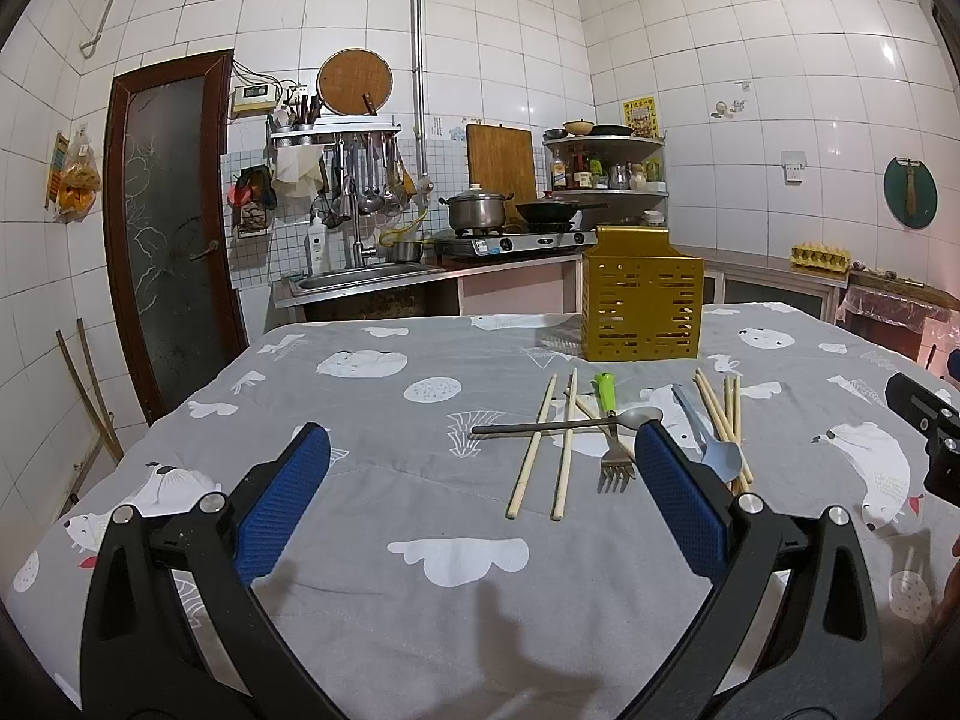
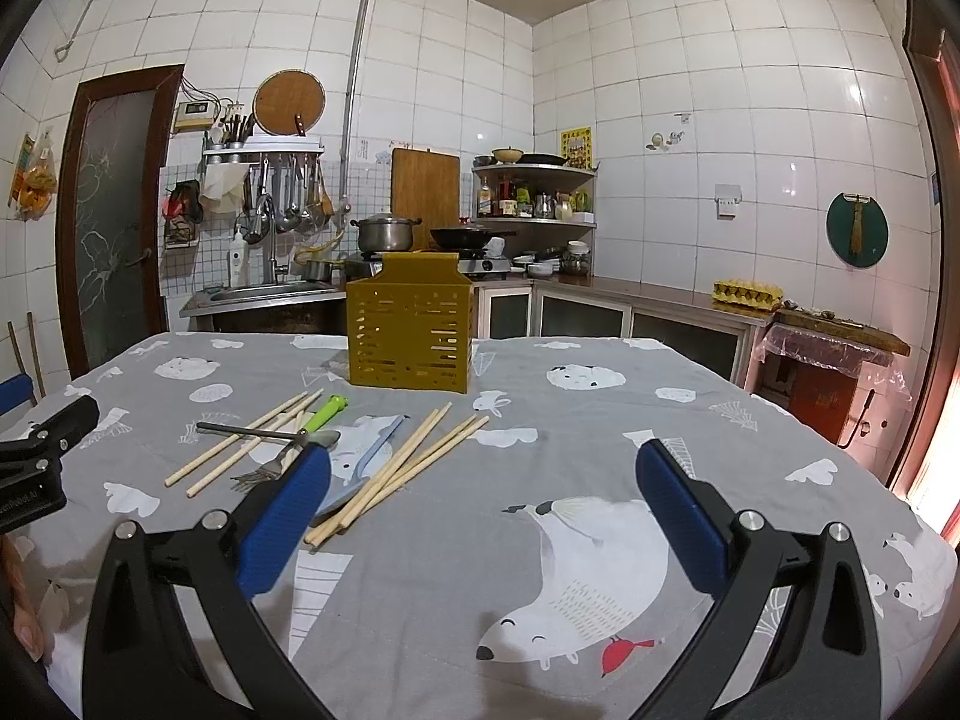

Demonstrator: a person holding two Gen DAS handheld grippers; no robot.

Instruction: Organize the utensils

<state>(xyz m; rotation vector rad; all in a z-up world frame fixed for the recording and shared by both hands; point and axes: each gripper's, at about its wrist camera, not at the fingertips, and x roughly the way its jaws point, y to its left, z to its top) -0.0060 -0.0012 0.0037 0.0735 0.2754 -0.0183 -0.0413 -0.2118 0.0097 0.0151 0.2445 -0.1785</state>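
Observation:
A gold perforated utensil holder (image 1: 641, 300) stands upright on the grey patterned tablecloth (image 1: 372, 480); it also shows in the right wrist view (image 2: 411, 336). In front of it lie loose wooden chopsticks (image 1: 540, 447), a green-handled fork (image 1: 611, 438), a metal spoon (image 1: 564, 425) and a pale blue spoon (image 1: 714, 450). In the right wrist view the chopsticks (image 2: 408, 468), fork (image 2: 300, 438) and blue spoon (image 2: 372, 450) lie left of centre. My left gripper (image 1: 480, 462) is open and empty, left of the utensils. My right gripper (image 2: 483, 474) is open and empty, right of them.
Behind the table are a sink (image 1: 360, 279), a stove with a pot (image 1: 477, 210) and wok, a corner shelf (image 1: 606, 165), and a counter with an egg carton (image 2: 747, 294). The table's left edge drops toward a door (image 1: 168, 240).

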